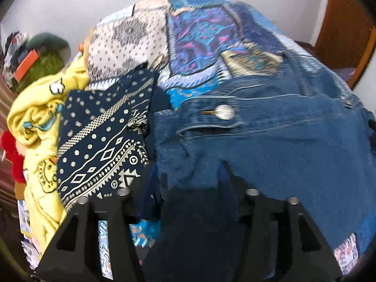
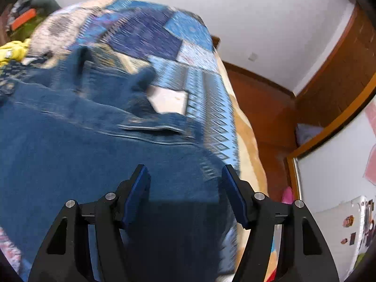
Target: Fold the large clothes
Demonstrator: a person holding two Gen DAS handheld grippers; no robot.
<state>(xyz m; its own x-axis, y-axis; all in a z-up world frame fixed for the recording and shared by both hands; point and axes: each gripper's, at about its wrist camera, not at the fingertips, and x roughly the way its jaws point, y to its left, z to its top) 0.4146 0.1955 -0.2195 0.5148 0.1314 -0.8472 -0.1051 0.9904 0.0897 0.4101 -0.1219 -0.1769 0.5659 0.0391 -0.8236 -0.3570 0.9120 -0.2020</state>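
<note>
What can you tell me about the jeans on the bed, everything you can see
The jeans are mid-blue denim, lying spread flat across the patchwork bedspread. The waistband faces the left wrist view, fastened with a silver metal button, a pocket opening just below it. Seams and stitching show, blurred. On their left they border a navy patterned garment. The left gripper and right gripper hover over the denim, jaws apart, with no cloth pinched that I can see.
</note>
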